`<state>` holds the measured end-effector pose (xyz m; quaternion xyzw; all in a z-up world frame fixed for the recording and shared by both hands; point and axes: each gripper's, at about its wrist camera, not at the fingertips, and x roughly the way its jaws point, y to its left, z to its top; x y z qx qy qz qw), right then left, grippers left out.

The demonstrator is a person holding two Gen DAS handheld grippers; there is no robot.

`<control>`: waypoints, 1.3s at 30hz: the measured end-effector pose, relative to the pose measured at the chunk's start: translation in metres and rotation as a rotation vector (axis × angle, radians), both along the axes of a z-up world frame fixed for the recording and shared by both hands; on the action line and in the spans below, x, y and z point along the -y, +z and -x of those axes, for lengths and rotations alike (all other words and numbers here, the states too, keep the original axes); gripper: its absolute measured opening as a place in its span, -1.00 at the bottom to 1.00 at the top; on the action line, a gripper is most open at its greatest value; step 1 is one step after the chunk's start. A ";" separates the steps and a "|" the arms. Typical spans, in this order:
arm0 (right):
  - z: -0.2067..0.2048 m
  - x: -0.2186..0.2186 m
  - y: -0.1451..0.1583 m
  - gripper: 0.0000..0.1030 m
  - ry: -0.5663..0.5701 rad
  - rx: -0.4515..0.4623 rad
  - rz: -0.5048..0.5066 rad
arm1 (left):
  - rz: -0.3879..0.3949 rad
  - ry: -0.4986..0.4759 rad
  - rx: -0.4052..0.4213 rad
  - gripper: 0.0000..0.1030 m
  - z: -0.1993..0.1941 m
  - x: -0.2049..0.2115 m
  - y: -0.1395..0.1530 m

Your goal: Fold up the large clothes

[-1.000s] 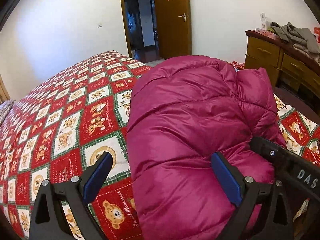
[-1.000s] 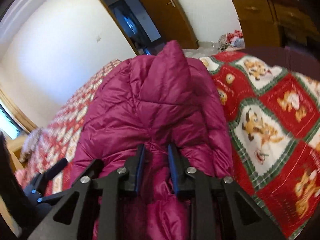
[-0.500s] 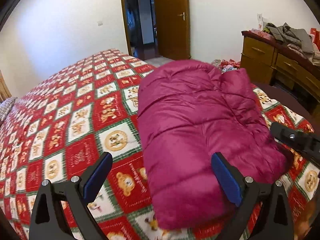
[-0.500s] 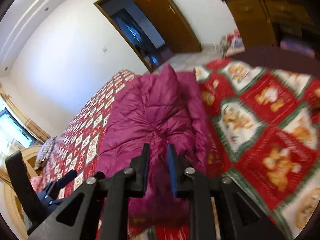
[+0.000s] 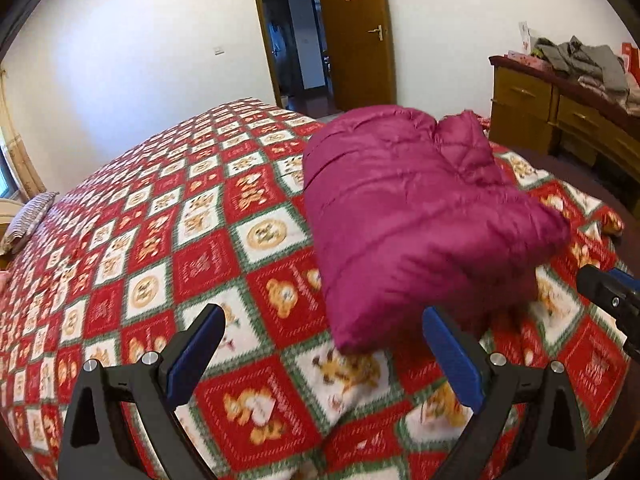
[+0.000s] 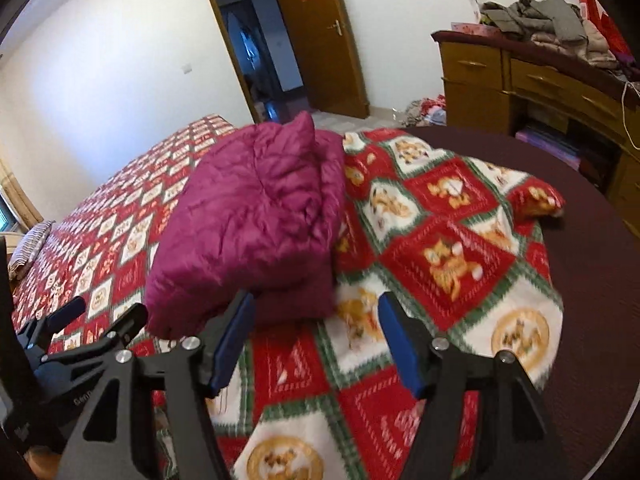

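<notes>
Both tongs have pulled back from the coat since a sec ago. Back then the right tongs pinched the coat's near edge; now they have let go & the coat lies farther off.

The pink puffy coat [image 5: 416,216] is folded into a fat bundle. It sits on the red, white & green bear blanket [image 5: 224,248] on the bed, near the right side & toward the near end.

Left tongs [image 5: 324,356]: wide open, nothing between the blue pads [image 5: 196,354]. In the left cam the coat's near corner shows just past the right pad, not touching.

Right tongs [image 6: 316,340]: jaws opening, nothing between them, only blanket under the gap. In the right cam the coat is just past the left pad, a bit to the left. The left tongs show at the left edge of that cam, beside the right ones.

Far off: a brown door [image 5: 356,36], open. On the right a wood dresser [image 6: 508,84] w/ a heap of grey clothes [image 6: 540,16] on top. A striped pillow [image 5: 28,220] lies at the far left of the bed.
</notes>
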<state>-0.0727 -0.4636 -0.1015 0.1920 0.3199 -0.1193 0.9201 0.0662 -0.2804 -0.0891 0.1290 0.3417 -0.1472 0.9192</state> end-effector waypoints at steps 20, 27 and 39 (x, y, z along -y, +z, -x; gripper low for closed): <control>0.085 -0.060 0.074 0.85 -0.030 0.302 0.207 | 0.218 0.022 0.302 0.93 0.099 -0.064 0.104; 0.096 -0.064 0.088 0.90 -0.060 0.395 0.243 | 0.239 0.012 0.426 0.93 0.118 -0.071 0.123; 0.096 -0.059 0.084 0.90 -0.076 0.388 0.213 | 0.243 0.006 0.402 0.93 0.117 -0.068 0.122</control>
